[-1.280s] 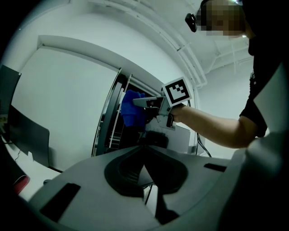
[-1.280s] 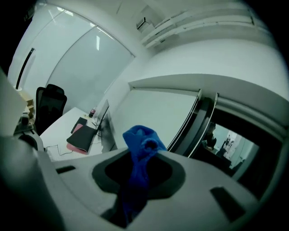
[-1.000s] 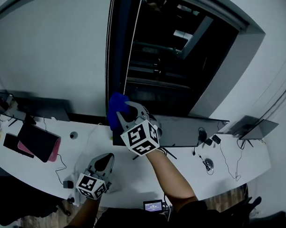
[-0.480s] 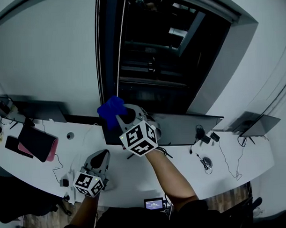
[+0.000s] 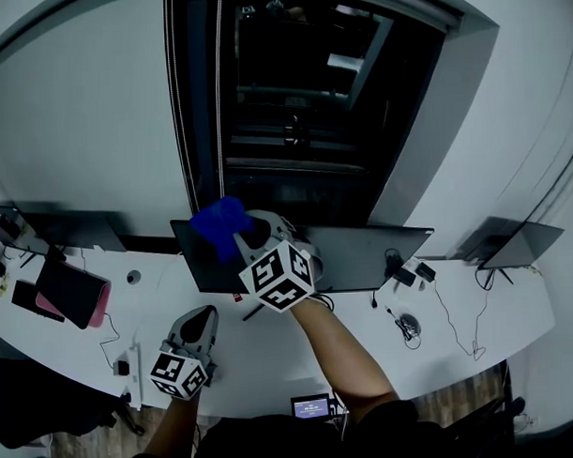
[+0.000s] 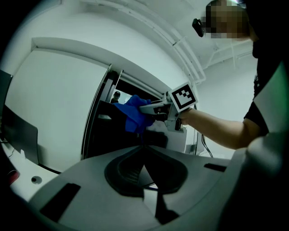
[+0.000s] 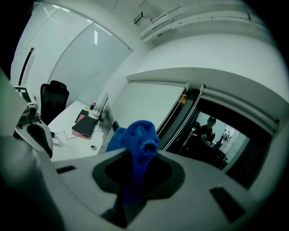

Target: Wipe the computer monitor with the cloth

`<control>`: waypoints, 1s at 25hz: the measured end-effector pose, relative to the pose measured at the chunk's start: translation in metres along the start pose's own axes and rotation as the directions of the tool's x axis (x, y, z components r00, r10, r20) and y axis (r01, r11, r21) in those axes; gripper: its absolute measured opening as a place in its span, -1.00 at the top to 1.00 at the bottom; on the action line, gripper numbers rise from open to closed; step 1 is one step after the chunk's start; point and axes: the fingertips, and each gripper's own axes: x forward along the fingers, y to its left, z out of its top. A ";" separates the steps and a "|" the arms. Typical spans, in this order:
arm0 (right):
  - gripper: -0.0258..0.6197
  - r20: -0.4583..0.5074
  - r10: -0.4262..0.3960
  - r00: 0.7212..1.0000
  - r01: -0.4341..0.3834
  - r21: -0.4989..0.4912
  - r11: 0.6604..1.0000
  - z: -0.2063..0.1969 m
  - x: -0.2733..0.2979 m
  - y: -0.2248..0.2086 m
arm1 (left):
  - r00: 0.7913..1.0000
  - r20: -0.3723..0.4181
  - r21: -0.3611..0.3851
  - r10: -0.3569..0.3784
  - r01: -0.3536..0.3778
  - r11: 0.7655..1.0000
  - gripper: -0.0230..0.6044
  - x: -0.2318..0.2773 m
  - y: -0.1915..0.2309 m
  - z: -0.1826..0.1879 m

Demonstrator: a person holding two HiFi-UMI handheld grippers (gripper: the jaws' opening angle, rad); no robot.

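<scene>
A wide dark monitor [image 5: 363, 258] stands on the white desk [image 5: 272, 351]. My right gripper [image 5: 240, 231] is shut on a bunched blue cloth [image 5: 218, 222], held against the top of the monitor near its left corner. In the right gripper view the cloth [image 7: 137, 142] bulges out between the jaws of the right gripper [image 7: 134, 155]. The left gripper view shows the cloth [image 6: 134, 113] and the right gripper [image 6: 151, 108] from the side. My left gripper [image 5: 203, 320] hangs low over the desk in front of the monitor, shut and holding nothing, as the left gripper [image 6: 142, 148] shows in its own view.
A dark glass window [image 5: 301, 110] rises behind the monitor. A laptop on a pink sleeve [image 5: 71, 287] and another screen [image 5: 75, 227] sit at the left. A laptop [image 5: 514, 245] is at the right. Cables [image 5: 402, 321] and a power strip [image 5: 132, 363] lie on the desk.
The head camera has swung, so more of the monitor's left end shows. The cloth now sits a little inside the monitor's left edge instead of on it. The left gripper stays low.
</scene>
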 end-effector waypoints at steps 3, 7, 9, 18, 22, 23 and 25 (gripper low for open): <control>0.68 -0.006 -0.005 1.000 0.005 0.005 1.000 -0.008 -0.007 -0.008 | 1.000 -0.001 0.003 -0.009 0.009 1.000 0.95 0.007 -0.009 -0.001; 0.68 -0.011 -0.014 1.000 0.014 0.015 1.000 -0.019 -0.019 -0.019 | 1.000 -0.005 0.012 -0.027 0.027 1.000 0.95 0.019 -0.022 -0.003; 0.68 -0.015 -0.017 1.000 0.017 0.021 1.000 -0.025 -0.025 -0.025 | 0.999 -0.005 0.015 -0.033 0.033 0.999 0.95 0.025 -0.027 -0.004; 0.68 -0.021 -0.055 0.998 0.056 0.065 0.996 -0.057 -0.057 -0.055 | 0.999 0.036 0.074 -0.021 0.018 0.997 0.95 0.050 -0.051 0.005; 0.68 -0.028 -0.072 0.997 0.075 0.082 0.994 -0.072 -0.071 -0.068 | 0.999 0.049 0.086 0.001 -0.005 0.996 0.95 0.059 -0.058 0.008; 0.68 -0.031 -0.077 0.997 0.080 0.086 0.993 -0.076 -0.075 -0.072 | 0.999 0.050 0.088 0.002 -0.007 0.996 0.95 0.062 -0.060 0.008; 0.68 -0.037 -0.088 0.995 0.091 0.091 0.992 -0.083 -0.083 -0.079 | 0.999 0.050 0.090 0.000 -0.004 0.996 0.95 0.067 -0.066 0.008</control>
